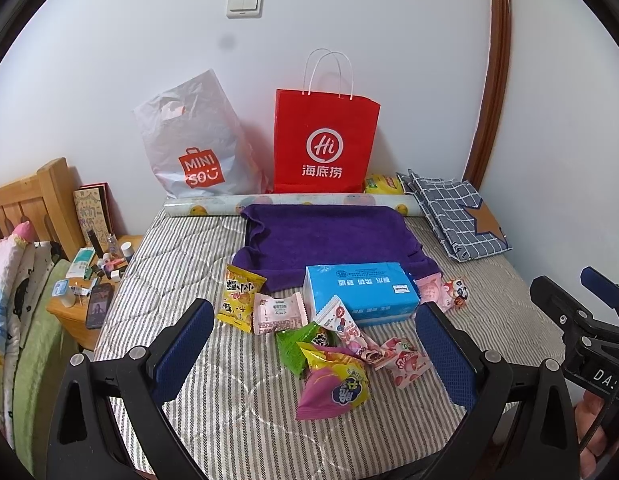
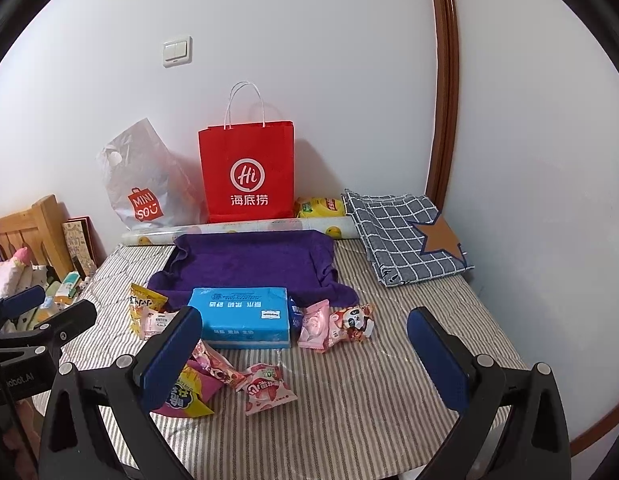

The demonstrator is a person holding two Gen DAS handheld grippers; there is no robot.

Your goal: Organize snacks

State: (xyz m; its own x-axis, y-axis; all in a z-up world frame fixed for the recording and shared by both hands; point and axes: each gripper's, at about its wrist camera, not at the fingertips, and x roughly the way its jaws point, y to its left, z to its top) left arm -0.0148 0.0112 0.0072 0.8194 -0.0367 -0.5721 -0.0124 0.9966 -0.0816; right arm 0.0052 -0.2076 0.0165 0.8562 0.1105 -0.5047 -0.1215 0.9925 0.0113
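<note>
Snack packets [image 1: 333,344]: loose cluster on striped bed [image 2: 349,400], partly overlapping; right view hides some behind a finger | blue tissue pack [image 1: 359,294]: long axis left-right, print inverted, just behind packets | purple towel [image 1: 329,240]: beyond | left gripper [image 1: 313,352]: jaws apart, empty | right gripper [image 2: 305,356]: jaws apart, empty.

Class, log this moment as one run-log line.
left gripper: open, empty | right gripper: open, empty | snacks: scattered around blue box | purple tray: empty

Glossy foil snack packs [image 1: 333,388], fuzzy purple towel [image 1: 329,236], matt paper bag [image 1: 325,140].
</note>
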